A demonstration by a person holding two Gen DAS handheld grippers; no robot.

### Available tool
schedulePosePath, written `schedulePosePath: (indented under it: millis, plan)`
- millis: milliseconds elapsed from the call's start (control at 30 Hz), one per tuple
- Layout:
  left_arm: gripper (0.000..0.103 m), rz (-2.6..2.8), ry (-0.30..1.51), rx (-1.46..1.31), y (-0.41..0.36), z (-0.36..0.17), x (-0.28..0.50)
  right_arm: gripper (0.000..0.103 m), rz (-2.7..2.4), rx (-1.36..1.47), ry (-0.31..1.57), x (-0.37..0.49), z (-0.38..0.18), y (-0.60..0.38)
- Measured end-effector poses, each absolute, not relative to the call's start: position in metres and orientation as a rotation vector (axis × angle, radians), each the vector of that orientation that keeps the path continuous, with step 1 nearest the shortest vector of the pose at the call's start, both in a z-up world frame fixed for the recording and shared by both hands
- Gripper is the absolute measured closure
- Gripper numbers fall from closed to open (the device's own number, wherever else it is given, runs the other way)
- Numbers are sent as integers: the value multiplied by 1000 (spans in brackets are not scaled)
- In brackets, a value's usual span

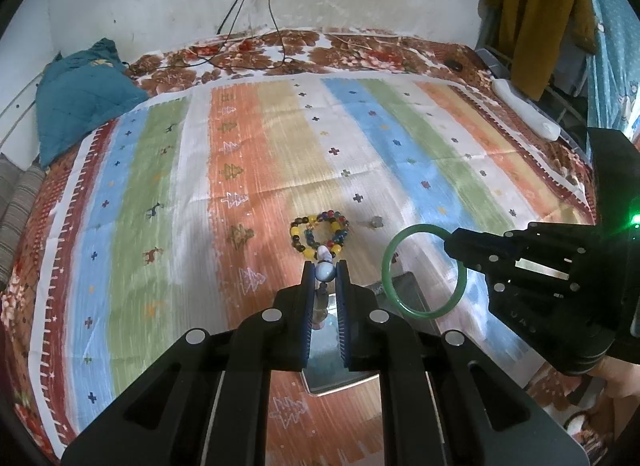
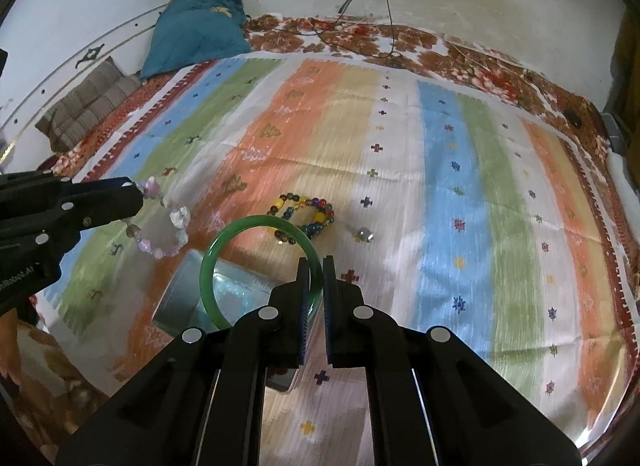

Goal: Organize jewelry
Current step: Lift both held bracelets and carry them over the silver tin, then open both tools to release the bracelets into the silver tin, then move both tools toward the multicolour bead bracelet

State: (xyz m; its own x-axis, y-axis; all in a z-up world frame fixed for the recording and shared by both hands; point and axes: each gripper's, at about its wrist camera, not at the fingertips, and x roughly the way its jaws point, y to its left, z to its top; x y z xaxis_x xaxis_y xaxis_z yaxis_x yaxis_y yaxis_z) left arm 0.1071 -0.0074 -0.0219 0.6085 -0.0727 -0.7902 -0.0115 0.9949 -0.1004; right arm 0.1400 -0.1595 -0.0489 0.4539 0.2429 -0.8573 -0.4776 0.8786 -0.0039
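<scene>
Left wrist view: the left hand-held gripper (image 1: 325, 272) is clamped on a pale bead bracelet (image 1: 325, 270), a whitish-blue bead pinched right at its fingertips and more beads hanging down between the fingers. Just ahead of the tips, a multicolored bead bracelet (image 1: 320, 234) lies coiled on the striped bedspread (image 1: 168, 169). A small silver ring (image 1: 376, 221) sits on the cloth ahead and slightly right of that coil. To the right, the right hand-held gripper (image 1: 454, 244) reaches in from the side, closed on the rim of a green bangle (image 1: 423, 272) that hangs in the air. Below both grippers lies a clear tray (image 1: 340, 370) with a pale lining, partly hidden by the fingers.

Right wrist view: the right hand-held gripper (image 2: 316, 266) has its fingers pressed together on the green bangle (image 2: 256, 270), whose loop stands out to the left of the tips, over the clear tray (image 2: 180, 298). Ahead of the tips lies the multicolored bead bracelet (image 2: 304, 213), and the silver ring (image 2: 365, 234) rests ahead and to the right. Far left, the left hand-held gripper (image 2: 138, 195) holds the pale bead bracelet (image 2: 168, 221), its pink and white loop dangling from the tips above the bedspread (image 2: 448, 185). A teal pillow (image 2: 196, 33) lies at the far end of the bed by the wall.
</scene>
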Motion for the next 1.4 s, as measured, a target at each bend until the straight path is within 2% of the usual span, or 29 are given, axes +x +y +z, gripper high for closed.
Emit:
schedulePosePath:
  millis: [300, 600, 733, 933, 1000, 1067, 1400]
  plan:
    - [93, -33, 963, -111, -9, -30, 103, 95, 466, -268, 1049, 133, -58, -156]
    - [80, 28, 982, -125, 1, -36, 105, 91, 428, -273, 1101, 139, -68, -159]
    - [72, 45, 989, -137, 8, -38, 108, 72, 408, -242, 1113, 144, -68, -164]
    - [62, 90, 1027, -135, 17, -47, 119, 72, 394, -167, 1166, 157, -74, -172]
    - [59, 106, 1032, -139, 20, -49, 123, 66, 379, -168, 1165, 162, -75, -173]
    - [52, 116, 1030, -145, 24, -49, 127, 55, 372, -169, 1157, 167, -75, -172]
    - [44, 153, 1064, -125, 32, -62, 154, 39, 376, -171, 1147, 188, -77, -165]
